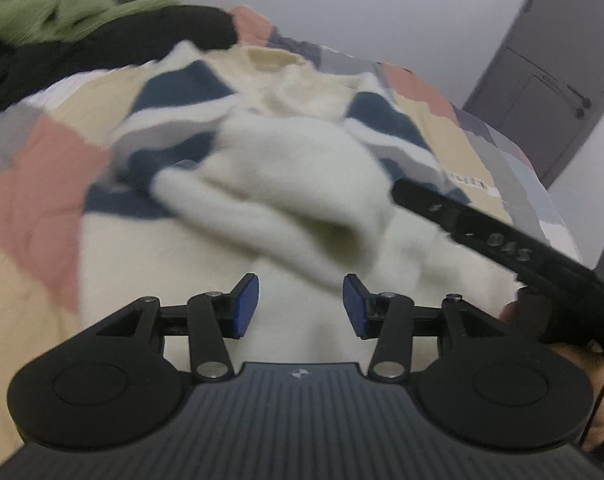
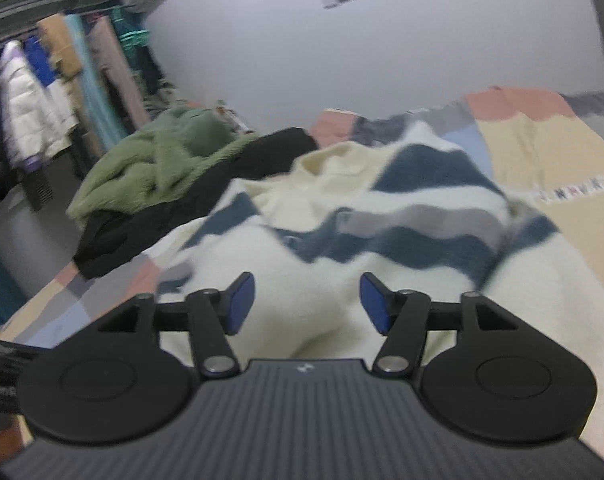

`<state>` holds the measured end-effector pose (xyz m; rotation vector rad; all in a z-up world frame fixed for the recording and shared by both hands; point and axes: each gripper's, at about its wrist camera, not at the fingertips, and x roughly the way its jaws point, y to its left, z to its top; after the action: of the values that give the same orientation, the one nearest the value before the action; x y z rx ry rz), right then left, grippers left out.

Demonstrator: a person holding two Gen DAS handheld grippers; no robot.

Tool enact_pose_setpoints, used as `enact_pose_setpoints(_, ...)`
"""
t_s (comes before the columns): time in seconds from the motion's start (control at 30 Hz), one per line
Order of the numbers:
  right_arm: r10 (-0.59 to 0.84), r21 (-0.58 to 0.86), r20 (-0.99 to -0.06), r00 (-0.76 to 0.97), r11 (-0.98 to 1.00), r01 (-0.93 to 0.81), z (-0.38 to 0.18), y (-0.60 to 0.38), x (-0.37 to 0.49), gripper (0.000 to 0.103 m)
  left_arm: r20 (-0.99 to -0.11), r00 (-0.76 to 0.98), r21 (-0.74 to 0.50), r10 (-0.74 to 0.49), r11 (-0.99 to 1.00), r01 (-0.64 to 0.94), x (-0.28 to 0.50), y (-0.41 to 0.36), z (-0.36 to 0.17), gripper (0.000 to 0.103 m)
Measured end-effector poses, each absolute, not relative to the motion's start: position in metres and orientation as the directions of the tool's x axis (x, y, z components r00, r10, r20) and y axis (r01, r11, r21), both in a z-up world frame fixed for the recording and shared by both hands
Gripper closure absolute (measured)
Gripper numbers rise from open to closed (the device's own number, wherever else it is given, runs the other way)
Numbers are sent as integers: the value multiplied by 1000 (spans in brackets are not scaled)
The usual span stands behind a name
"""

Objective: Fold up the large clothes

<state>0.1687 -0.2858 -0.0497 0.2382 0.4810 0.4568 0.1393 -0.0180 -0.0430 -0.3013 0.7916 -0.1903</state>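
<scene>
A cream sweater with navy and grey stripes [image 1: 286,128] lies spread on the patchwork bedcover [image 1: 42,168]. One cream sleeve [image 1: 294,204] is folded across its body. My left gripper [image 1: 300,304] hovers just over the cream fabric, jaws apart, nothing between the blue pads [image 1: 248,304]. From the right wrist view the same sweater [image 2: 402,208] fills the middle. My right gripper [image 2: 306,302] stands open above its cream lower part, pads free of the cloth. A black finger of the other gripper [image 1: 502,240] crosses the left wrist view's right side.
A green fleece garment [image 2: 158,160] lies heaped on a black garment [image 2: 142,224] at the bed's far left. Hanging clothes on a rack [image 2: 54,80] stand beyond the bed. A grey door [image 1: 542,80] is at the right. A person's hand [image 1: 598,396] shows at the lower right.
</scene>
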Motion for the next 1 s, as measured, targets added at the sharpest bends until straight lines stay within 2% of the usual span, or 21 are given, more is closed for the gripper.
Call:
enact_pose_setpoints(0.2, 533, 259, -363, 764, 846, -466, -46, -263, 154, 39, -681, 672, -400, -290, 916, -10, 142, 18, -72, 51)
enact_pose_setpoints(0.37, 547, 144, -347, 762, 834, -533, -37, -224, 153, 40, -685, 647, -440, -336, 898, 0, 148, 31, -83, 51)
enact_pose_setpoints(0.6, 518, 3, -394, 759, 827, -562, -51, -182, 167, 40, -661, 650, -491, -376, 871, 5, 145, 34, -93, 51)
enact_pose_setpoints(0.8, 425, -79, -469, 774, 853, -516, -71, -169, 183, 41, -649, 650, -518, -395, 855, 2, 146, 38, -98, 51)
enact_pose_setpoints(0.9, 390, -105, -502, 772, 858, -502, -79, -167, 189, 43, -636, 652, -539, -413, 842, 8, 146, 43, -98, 51)
enact_pose_setpoints(1.0, 366, -150, -520, 771, 850, -505, -79, -160, 186, 56, -621, 654, -565, -432, 825, 8, 145, 46, -98, 51)
